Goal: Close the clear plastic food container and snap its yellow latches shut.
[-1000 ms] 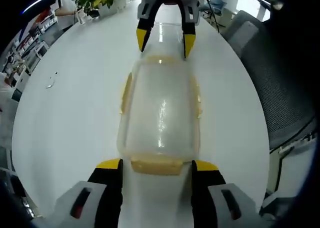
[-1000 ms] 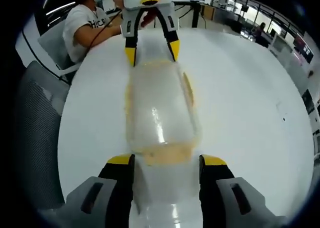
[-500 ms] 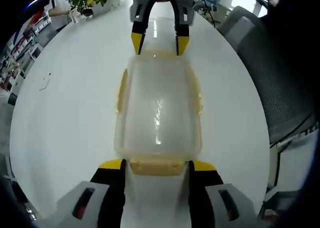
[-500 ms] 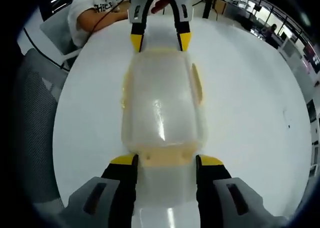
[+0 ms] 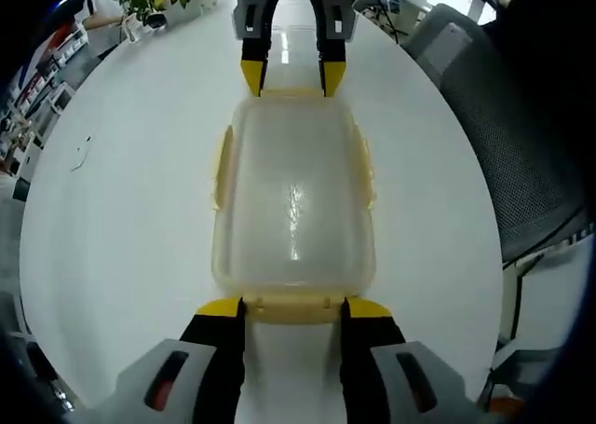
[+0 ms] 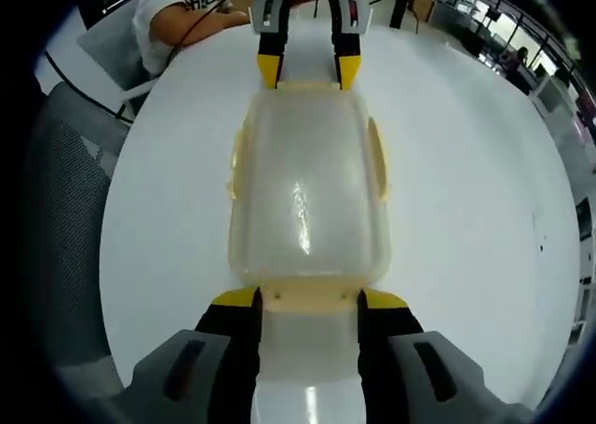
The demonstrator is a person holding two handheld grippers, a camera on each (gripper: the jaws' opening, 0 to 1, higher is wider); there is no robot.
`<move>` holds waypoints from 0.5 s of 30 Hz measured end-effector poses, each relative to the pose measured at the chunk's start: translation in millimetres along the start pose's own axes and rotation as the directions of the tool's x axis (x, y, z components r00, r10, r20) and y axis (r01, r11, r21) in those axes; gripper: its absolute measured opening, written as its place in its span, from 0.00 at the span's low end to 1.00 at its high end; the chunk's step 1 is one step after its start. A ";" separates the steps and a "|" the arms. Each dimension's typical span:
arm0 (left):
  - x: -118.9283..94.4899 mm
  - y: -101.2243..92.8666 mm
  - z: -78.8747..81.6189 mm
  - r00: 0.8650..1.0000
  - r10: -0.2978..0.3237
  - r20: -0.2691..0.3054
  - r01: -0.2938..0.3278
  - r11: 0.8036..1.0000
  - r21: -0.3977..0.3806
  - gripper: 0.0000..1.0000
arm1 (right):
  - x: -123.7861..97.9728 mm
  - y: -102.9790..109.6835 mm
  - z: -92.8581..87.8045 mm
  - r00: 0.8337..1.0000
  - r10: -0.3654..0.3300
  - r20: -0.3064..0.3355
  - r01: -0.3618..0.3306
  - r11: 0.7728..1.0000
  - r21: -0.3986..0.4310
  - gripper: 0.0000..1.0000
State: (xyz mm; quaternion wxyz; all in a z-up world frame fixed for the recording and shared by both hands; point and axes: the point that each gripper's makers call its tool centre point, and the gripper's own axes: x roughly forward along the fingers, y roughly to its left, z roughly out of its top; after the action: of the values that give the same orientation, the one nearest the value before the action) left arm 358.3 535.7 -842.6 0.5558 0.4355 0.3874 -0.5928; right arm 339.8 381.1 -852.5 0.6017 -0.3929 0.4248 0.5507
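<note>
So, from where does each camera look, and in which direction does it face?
Left gripper view: rides on the left gripper, facing along the container toward the right gripper at the far end.
Right gripper view: rides on the right gripper, facing the opposite way, toward the left gripper.
Shared: the container with its yellow latches, both grippers, the white table.

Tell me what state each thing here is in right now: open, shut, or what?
Clear container: lid on, flat on the white table.
End latch: between the left hand-held gripper tips, which look open.
Opposite end latch: between the right hand-held gripper tips, also apparently open.
Side latches: sticking outward.
</note>
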 end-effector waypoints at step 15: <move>3.0 4.7 -4.3 0.999 0.000 -0.054 -0.001 1.000 -0.029 0.36 | -1.3 -1.9 -1.7 1.000 0.012 -0.022 -0.012 1.000 -0.022 0.38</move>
State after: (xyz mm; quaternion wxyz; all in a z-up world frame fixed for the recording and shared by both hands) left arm 363.4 538.4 -846.7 0.5516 0.4432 0.4106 -0.5751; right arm 341.5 378.9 -851.9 0.5893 -0.4030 0.4274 0.5546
